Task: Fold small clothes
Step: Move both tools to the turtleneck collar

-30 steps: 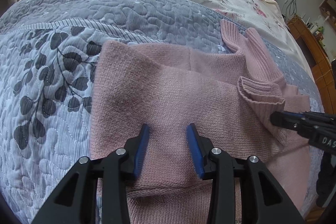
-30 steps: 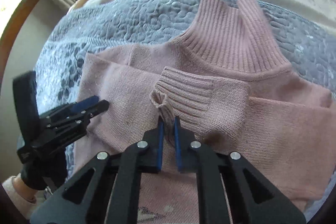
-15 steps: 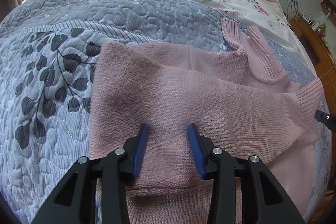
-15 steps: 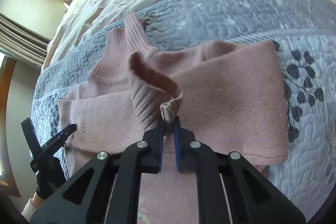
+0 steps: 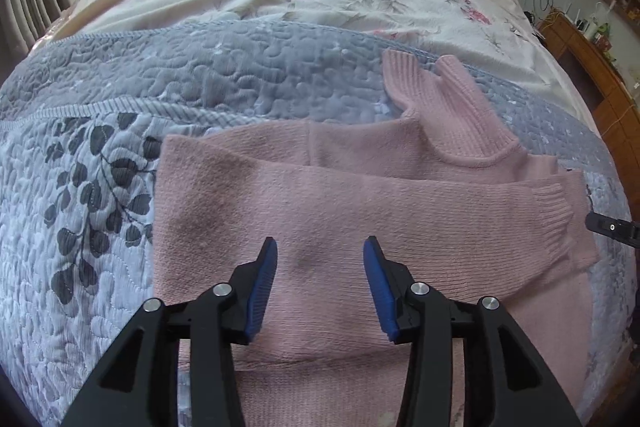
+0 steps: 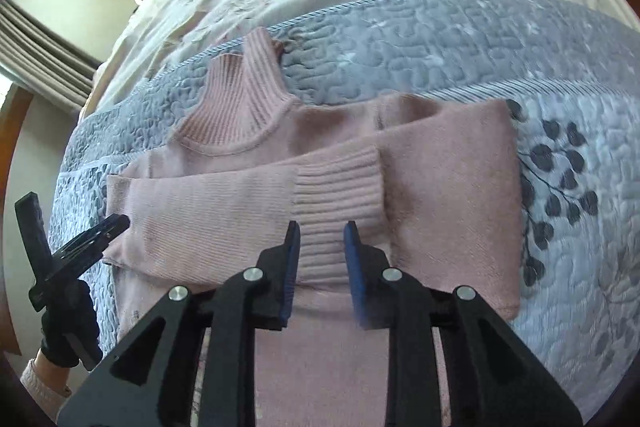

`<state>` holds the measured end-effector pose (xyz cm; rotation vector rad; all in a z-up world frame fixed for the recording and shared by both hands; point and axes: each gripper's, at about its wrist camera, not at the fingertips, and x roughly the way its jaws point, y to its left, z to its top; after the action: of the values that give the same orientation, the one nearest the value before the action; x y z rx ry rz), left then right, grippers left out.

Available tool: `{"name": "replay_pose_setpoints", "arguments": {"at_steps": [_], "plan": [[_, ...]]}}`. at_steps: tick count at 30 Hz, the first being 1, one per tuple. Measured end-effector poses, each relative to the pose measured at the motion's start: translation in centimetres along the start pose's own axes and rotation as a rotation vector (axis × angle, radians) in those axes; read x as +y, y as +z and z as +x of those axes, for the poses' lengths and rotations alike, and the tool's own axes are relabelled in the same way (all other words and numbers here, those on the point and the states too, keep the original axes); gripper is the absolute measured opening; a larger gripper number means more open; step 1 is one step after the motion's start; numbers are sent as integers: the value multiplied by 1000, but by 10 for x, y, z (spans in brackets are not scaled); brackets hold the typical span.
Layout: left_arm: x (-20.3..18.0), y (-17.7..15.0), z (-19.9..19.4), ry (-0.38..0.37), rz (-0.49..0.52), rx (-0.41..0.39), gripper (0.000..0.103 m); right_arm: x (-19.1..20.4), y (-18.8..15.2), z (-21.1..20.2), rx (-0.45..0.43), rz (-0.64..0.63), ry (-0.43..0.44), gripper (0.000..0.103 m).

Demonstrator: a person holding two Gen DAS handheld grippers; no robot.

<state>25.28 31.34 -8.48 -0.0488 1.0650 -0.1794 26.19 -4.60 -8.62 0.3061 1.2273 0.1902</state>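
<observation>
Just ahead of my right gripper [image 6: 319, 251], whose blue-padded jaws stand parted and empty, the ribbed cuff [image 6: 338, 183] of the pink knitted turtleneck sweater [image 6: 448, 187] lies across the chest, the sleeve apparently laid there to narrow the garment. My left gripper [image 5: 319, 277] hovers wide open and empty over the folded sweater body, seemingly ready to steady it. Beyond, the sweater rests flat on the grey quilted leaf-print bedspread [image 5: 224, 75]; I can read no writing anywhere.
</observation>
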Motion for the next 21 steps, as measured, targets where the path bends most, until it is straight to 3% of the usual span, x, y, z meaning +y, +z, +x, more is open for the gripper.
{"name": "replay_pose_setpoints", "arguments": {"at_steps": [4,10,18,21], "plan": [[-19,0,20,-2,13,41,46,12,13,19,18,-53,-44,24],[-21,-8,34,27,59,53,47,-20,1,43,115,-1,-112,23],[-32,-8,38,59,146,73,51,-36,-3,49,164,23,-66,20],[-30,5,30,34,118,78,51,-29,10,34,160,0,-77,31]]}}
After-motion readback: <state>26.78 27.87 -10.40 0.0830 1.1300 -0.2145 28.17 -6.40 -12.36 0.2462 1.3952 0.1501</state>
